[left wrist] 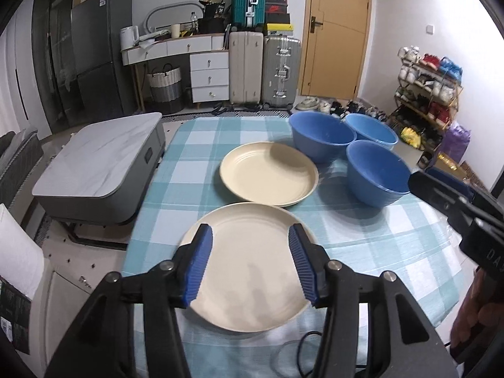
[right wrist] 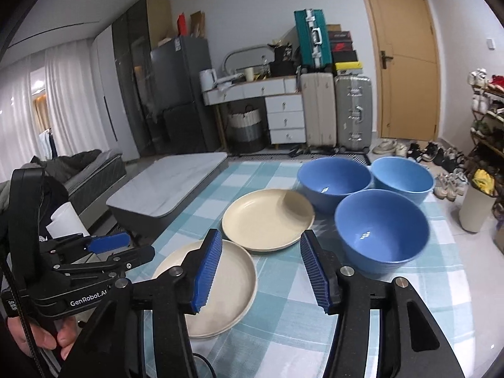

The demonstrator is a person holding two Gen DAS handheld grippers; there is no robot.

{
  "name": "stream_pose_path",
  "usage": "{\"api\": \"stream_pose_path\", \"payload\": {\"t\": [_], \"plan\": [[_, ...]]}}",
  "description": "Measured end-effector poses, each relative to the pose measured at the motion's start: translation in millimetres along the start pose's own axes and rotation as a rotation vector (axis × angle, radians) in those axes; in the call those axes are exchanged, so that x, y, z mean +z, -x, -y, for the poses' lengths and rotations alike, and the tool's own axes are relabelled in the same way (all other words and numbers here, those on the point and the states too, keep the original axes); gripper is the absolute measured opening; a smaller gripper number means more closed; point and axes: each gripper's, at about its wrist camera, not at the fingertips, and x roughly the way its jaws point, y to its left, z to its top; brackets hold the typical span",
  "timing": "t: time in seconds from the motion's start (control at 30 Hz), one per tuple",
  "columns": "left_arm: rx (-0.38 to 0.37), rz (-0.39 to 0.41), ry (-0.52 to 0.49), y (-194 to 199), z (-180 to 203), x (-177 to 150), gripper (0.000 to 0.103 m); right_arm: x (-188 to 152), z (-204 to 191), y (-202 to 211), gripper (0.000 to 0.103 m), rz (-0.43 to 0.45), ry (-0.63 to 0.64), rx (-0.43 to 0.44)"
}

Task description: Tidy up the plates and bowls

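On the checked tablecloth (left wrist: 220, 132), 2 cream plates (left wrist: 267, 173), 3 blue bowls (right wrist: 381, 223); both grippers' jaws apart, empty.

Counted on the checked tabletop (left wrist: 220, 132):

- Cream plates: two spots seen, near plate (left wrist: 252, 271) and far plate (left wrist: 267, 173). A second rim shows under each, so each may be a stack of two; exact count cannot be told.
- Blue bowls: three, front bowl (left wrist: 378, 176), back-left bowl (left wrist: 321, 140), back-right bowl (left wrist: 373, 132).
- Hand-held grippers: two, left hand-held gripper (left wrist: 250, 266) and right hand-held gripper (right wrist: 261, 271).

Background: three suitcases counted, one teal (left wrist: 249, 0), one beige (left wrist: 245, 66), one silver (left wrist: 280, 72).
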Motion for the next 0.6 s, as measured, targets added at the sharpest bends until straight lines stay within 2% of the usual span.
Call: {"api": "stream_pose_path", "payload": {"t": [0.07, 0.13, 0.27, 0.3, 0.33, 0.4, 0.5, 0.6], "plan": [[0.0, 0.014, -0.003, 3, 5, 0, 0.051, -3, 1, 10, 0.062, 0.026, -0.005, -0.01], [0.01, 0.024, -0.009, 5, 9, -1, 0.052, -6, 1, 18, 0.075, 0.052, -0.002, -0.023], [0.009, 0.031, 0.007, 7, 15, -2, 0.054, -11, -1, 30, 0.076, 0.087, 0.018, -0.038], [0.013, 0.045, 0.009, 9, 16, -3, 0.061, -13, -1, 31, 0.076, 0.088, 0.019, -0.039], [0.019, 0.049, 0.006, 10, 18, -3, 0.079, -14, -1, 32, 0.076, 0.089, 0.02, -0.045], [0.043, 0.096, -0.009, 17, 21, -4, 0.095, -15, -1, 33, 0.078, 0.093, 0.02, -0.055], [0.063, 0.175, -0.03, 29, 25, -6, 0.097, -17, 1, 33, 0.082, 0.1, 0.019, -0.077], [0.077, 0.18, -0.023, 32, 23, -4, 0.098, -19, 1, 34, 0.094, 0.109, 0.028, -0.077]]}}
